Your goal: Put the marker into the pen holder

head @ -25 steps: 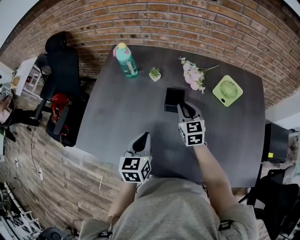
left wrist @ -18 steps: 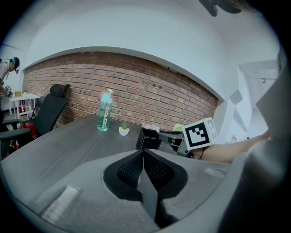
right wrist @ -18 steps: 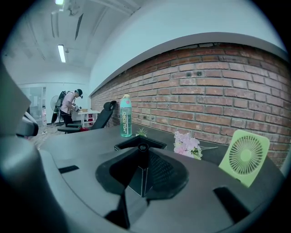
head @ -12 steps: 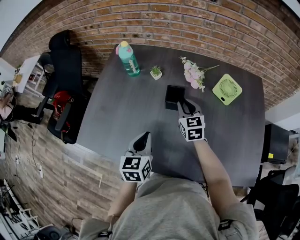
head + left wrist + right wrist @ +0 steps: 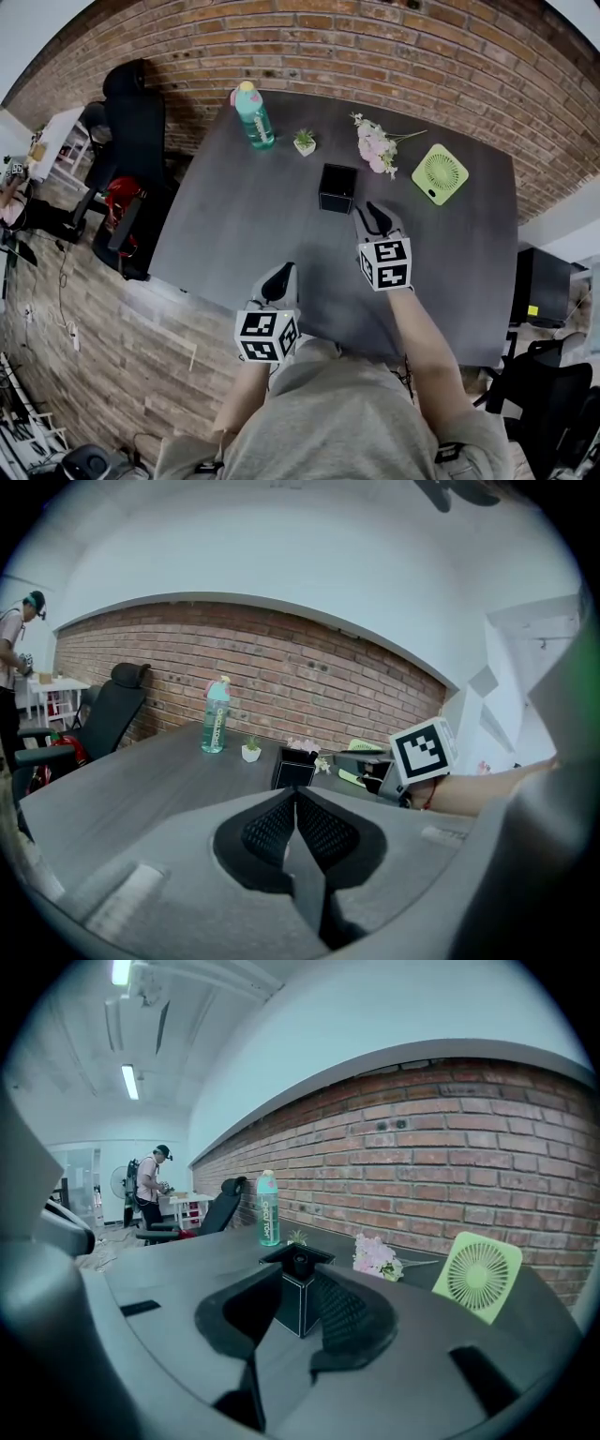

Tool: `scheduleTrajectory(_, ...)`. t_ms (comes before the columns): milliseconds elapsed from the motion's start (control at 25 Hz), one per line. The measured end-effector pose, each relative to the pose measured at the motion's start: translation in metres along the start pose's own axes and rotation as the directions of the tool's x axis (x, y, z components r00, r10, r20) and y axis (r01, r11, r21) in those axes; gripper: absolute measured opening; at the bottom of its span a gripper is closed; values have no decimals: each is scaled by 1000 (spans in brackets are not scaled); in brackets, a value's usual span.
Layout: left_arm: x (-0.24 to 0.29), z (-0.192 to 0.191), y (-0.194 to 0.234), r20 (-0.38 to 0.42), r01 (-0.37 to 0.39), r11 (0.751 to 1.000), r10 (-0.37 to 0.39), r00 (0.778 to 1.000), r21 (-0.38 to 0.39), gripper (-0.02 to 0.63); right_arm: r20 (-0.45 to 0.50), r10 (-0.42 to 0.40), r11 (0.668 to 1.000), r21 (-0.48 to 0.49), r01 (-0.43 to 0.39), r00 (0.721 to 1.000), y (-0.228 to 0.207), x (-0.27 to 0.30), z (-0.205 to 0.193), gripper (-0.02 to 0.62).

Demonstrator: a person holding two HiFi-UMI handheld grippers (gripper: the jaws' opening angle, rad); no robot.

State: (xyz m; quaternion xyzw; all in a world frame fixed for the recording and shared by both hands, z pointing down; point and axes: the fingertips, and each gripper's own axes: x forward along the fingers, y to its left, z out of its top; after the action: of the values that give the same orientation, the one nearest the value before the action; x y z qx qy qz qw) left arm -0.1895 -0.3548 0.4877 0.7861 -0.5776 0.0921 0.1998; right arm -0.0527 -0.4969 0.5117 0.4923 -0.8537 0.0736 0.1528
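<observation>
The black square pen holder (image 5: 337, 187) stands upright in the middle of the dark table (image 5: 234, 225). In the right gripper view the pen holder (image 5: 298, 1302) shows between the jaws, and the dark round end of the marker (image 5: 300, 1262) sits in its mouth. My right gripper (image 5: 372, 212) hovers just right of and nearer than the holder, open, with nothing held. My left gripper (image 5: 281, 272) stays near the table's front edge, shut and empty; its pads (image 5: 281, 827) press together. The left gripper view shows the right gripper (image 5: 361, 759) beside the pen holder (image 5: 293, 771).
Along the back of the table stand a teal bottle (image 5: 253, 117), a small potted plant (image 5: 304, 142), pink flowers (image 5: 375, 145) and a green fan (image 5: 439, 173). A black office chair (image 5: 131, 122) is off the left edge. A person (image 5: 150, 1180) stands far off.
My right gripper has drawn back from the pen holder's rim, so a gap now shows between its tips and the holder. The left gripper has stayed put.
</observation>
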Motion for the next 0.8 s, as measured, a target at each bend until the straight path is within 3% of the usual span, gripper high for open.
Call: scheduleTrajectory(800, -94, -39, -105, 71, -3, 1000, 1, 997, 24, 21, 115, 108, 994, -3, -108, 987, 51, -200, -4, 81)
